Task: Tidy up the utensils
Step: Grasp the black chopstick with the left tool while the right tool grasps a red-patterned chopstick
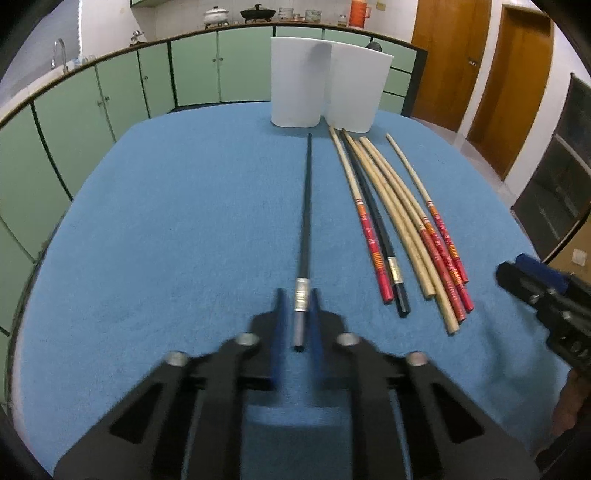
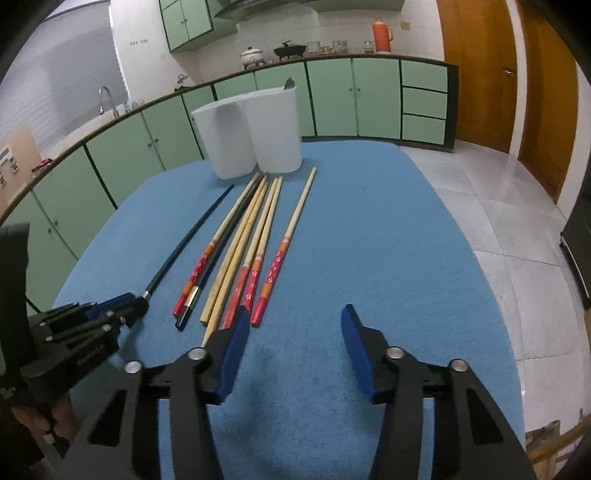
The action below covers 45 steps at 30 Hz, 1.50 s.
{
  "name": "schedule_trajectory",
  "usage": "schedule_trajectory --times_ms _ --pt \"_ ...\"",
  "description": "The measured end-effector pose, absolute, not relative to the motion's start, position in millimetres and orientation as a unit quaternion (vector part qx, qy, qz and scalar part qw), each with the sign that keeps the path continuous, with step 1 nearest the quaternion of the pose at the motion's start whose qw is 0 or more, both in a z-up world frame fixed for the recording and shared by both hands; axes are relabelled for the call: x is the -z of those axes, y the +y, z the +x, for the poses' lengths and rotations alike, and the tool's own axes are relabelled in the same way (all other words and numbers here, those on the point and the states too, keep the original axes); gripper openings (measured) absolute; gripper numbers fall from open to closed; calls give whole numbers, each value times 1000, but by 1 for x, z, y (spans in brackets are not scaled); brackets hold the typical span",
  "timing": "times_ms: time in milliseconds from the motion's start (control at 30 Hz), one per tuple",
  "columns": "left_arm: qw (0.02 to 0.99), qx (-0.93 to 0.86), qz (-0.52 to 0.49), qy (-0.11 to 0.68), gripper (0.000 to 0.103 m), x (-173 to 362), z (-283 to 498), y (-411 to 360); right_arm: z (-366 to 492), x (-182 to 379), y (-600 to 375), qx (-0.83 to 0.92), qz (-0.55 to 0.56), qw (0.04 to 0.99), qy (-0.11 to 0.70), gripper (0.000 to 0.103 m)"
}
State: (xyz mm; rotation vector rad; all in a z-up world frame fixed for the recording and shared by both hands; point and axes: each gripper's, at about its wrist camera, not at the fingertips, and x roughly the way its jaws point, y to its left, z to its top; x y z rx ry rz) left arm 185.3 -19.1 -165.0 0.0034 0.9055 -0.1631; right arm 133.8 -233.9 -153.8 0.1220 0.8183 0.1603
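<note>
**Blue tabletop, green kitchen**

The tabletop is covered in a blue felt-like cloth and stands in a kitchen lined with pale green cabinets under a dark counter edge. On the counter sit a white lidded pot, a black pan and an orange thermos; a faucet rises at the far left, and brown wooden doors close the right side above pale floor tiles.

At the far end of the cloth stands a white two-part holder (a spoon tip shows above its rim). Just in front of it lies a loose bundle of chopsticks: plain bamboo ones, red-handled ones and a black one, overlapping in places.

The left tool is clamped on the silver-banded end of a single black chopstick, which points toward the holder, apart from the bundle. The right tool is spread wide, holding nothing, low over the cloth with its left pad beside the near ends of the bundle.
</note>
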Motion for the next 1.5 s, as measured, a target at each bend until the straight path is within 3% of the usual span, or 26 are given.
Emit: schedule_trajectory --times_ms 267,567,733,867,1100,1233,1367,1500 --pt "896 82 -6 436 7 165 186 -20 142 168 -217 -87 27 902 423 32" --pt "896 84 -9 436 7 166 186 -19 150 169 -205 -88 4 902 424 30" --pt "896 84 -9 436 7 166 186 -19 155 169 -200 -86 1 901 425 23" --pt "896 83 -8 436 8 165 186 -20 153 169 -207 -76 6 901 427 8" --pt "896 91 4 436 19 166 185 -25 146 169 -217 -73 26 902 425 9" --pt "896 88 6 435 19 166 185 -28 147 171 -217 -69 29 902 425 9" --pt "896 86 7 435 17 166 185 -28 146 171 -216 -62 35 903 424 9" --pt "896 89 -1 436 6 166 184 -29 146 172 -220 -62 49 903 422 6"
